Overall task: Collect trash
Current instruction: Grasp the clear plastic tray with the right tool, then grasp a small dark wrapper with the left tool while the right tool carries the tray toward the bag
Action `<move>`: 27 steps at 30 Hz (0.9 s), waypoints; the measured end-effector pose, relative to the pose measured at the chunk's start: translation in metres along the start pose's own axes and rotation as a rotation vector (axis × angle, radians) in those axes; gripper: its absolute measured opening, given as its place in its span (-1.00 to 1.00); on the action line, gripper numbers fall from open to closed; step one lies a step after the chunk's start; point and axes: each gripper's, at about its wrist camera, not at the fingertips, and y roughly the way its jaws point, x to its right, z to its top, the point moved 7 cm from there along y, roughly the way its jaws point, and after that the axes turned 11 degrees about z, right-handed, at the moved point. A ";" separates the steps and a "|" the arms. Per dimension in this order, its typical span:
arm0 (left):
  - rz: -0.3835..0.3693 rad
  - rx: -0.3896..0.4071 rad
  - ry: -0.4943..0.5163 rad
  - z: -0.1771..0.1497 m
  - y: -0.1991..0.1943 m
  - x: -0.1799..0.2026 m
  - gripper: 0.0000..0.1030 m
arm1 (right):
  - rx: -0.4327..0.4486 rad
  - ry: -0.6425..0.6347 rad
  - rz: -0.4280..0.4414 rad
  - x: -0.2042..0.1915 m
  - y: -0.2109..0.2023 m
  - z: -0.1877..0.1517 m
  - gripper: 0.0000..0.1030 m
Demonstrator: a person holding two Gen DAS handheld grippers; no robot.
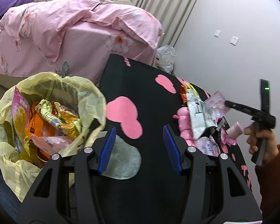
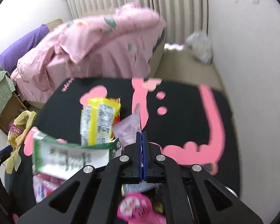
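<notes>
left hand-held gripper [image 1: 138, 145]: jaws wide apart, empty, beside yellow trash bag [image 1: 7, 130] | right hand-held gripper [image 2: 141, 141]: clamped on translucent pink wrapper [image 2: 128, 127], probably plastic, blurred | more wrappers [image 2: 100, 119] on black surface [image 2: 186, 123]

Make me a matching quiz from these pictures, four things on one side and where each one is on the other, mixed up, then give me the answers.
Things:
1. orange packet
2. pale pink wrapper
3. yellow noodle packet
4. clear plastic bag

Places:
A. lying on the black mat
B. on the floor in the corner, by the curtain
C. inside the yellow bin bag
D. pinched in the right claw

Pairs: 1-C, 2-D, 3-A, 4-B
</notes>
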 end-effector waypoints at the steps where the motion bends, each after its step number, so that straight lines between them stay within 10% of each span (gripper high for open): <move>1: -0.005 0.001 0.008 0.000 -0.001 0.004 -0.03 | 0.032 -0.002 0.013 -0.004 -0.019 -0.003 -0.92; 17: -0.240 0.013 0.403 -0.010 -0.016 0.143 -0.01 | 0.080 0.048 0.012 -0.003 -0.114 -0.122 -0.92; 27: -0.322 -0.102 0.581 -0.021 0.061 0.280 -0.01 | 0.035 0.173 0.015 0.025 -0.135 -0.202 -0.93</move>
